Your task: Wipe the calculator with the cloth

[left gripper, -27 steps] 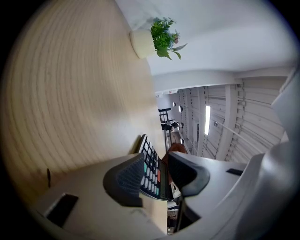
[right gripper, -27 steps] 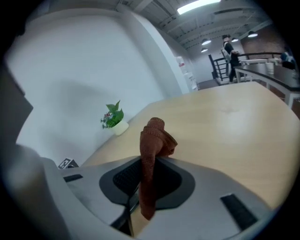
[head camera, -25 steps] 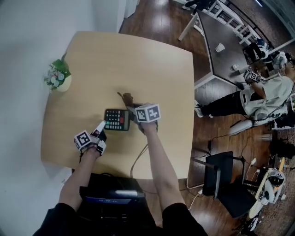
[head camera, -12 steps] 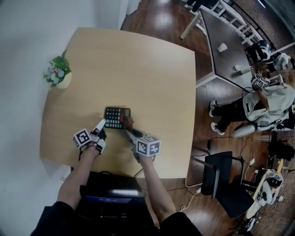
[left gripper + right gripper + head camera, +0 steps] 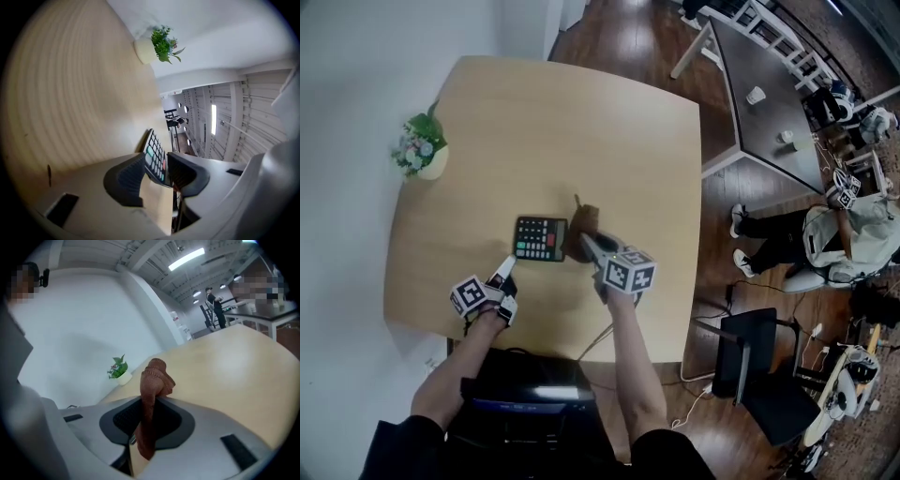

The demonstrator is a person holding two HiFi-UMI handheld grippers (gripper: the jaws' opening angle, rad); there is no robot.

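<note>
Surface (image 5: 581,122) of pale wood first, broad and mostly bare, its 6 o'clock edge partly behind the forearms. Right gripper (image 5: 591,244) next, reaching in from 5 o'clock, jaws closed tight on a brown cloth (image 5: 584,221), bunched into a narrow wad standing up past the pads. Left gripper (image 5: 508,263) at 7 o'clock of the calculator (image 5: 540,238), rolled onto its side, jaws partway apart and pinching nothing, with the calculator's near corner framed in the gap just ahead of the tips. Calculator itself flat and keys up, a little toward 7 o'clock from the middle of the surface, cloth just beside its 3 o'clock edge. Small potted plant (image 5: 422,155) well apart, out at 10 o'clock. Likely trouble from here: shoving the unpinned calculator toward 9 o'clock with a firm stroke, for want of any hold from the left jaws; scraping with hard jaw tips rather than fabric, given so narrow a wad; pressing keys or snagging the fold on them. Hard to make out: real contact between cloth and calculator, masked by the right jaws in the head view, with no calculator at all in the right gripper view; likewise any touch between the left tips and the calculator's corner.
</note>
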